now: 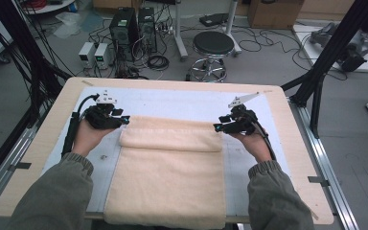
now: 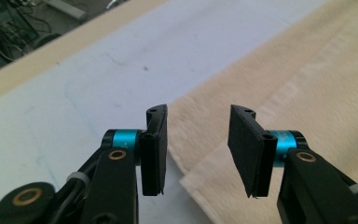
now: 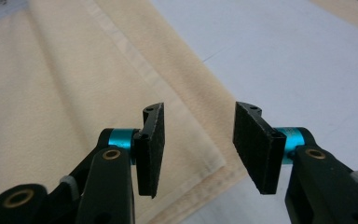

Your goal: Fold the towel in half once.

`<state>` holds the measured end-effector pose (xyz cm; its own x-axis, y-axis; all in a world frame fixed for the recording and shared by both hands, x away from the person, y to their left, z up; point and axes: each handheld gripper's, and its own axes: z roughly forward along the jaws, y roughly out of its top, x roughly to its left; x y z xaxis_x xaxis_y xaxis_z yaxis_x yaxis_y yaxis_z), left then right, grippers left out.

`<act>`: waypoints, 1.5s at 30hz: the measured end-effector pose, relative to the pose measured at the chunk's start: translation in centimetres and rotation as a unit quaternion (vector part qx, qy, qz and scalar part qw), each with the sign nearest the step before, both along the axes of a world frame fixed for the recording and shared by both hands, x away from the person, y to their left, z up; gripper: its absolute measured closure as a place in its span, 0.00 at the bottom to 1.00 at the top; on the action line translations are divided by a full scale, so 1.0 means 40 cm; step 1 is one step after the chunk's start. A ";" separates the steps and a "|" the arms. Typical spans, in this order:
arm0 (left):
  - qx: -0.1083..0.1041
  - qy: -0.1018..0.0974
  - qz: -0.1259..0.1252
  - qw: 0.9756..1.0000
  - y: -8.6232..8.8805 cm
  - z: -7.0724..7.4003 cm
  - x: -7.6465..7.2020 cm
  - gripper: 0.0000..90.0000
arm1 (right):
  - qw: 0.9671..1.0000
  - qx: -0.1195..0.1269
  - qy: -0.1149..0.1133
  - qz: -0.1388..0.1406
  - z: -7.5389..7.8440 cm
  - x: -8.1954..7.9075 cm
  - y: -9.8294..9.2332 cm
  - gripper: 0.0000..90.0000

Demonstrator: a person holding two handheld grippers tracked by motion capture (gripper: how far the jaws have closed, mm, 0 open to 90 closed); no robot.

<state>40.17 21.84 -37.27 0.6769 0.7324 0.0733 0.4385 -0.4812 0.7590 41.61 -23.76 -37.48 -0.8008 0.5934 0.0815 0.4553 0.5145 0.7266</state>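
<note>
Two grippers, both spread with nothing between the pads. Left gripper (image 1: 124, 120) sits just off the towel's (image 1: 170, 182) far-left fold corner, right gripper (image 1: 219, 127) just off the far-right one. Cream towel lies on the pale mat (image 1: 172, 100) in the middle of the table (image 1: 43, 143), near edge hanging a bit over the table front, far edge folded back toward the person in a narrow band (image 1: 171, 139). Left gripper view: jaws apart over the fold corner (image 2: 200, 172), no cloth pinched. Right gripper view: same, pads clear above the hem corner (image 3: 214, 163).

Step looks like folding, first fold laid and let go. To do it well, judging from this: keep both hands level so the band stays even; it looks slightly rounder on the left end. For a next fold, come in low at the two band corners, pinch both layers together, not just the top one, lift evenly and carry toward the near edge. Risk: grabbing one layer unrolls the fold.
</note>
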 end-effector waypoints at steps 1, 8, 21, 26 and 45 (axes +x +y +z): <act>-0.001 0.004 -0.002 1.000 0.001 -0.012 -0.003 0.63 | 1.000 -0.002 0.001 0.002 -0.007 -0.005 0.005 0.58; 0.002 0.041 -0.004 0.999 -0.001 -0.080 -0.008 0.61 | 0.999 -0.034 0.016 0.013 -0.066 -0.017 0.040 0.57; 0.020 0.047 -0.027 0.998 -0.023 -0.124 -0.025 0.93 | 0.997 -0.058 0.023 0.039 -0.117 -0.028 0.066 0.90; 0.007 0.025 -0.027 0.999 -0.016 -0.094 -0.047 0.94 | 0.997 -0.050 0.020 0.050 -0.098 -0.041 0.059 0.93; -0.037 -0.066 -0.104 0.992 0.062 -0.004 -0.418 0.95 | 0.986 -0.002 -0.068 0.151 0.042 -0.361 0.022 0.93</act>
<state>23.44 24.31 -37.44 0.8019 0.5849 0.1223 0.2302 -0.4912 0.8401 27.16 -22.88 -35.82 -0.9445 0.3261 -0.0401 0.1796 0.6147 0.7680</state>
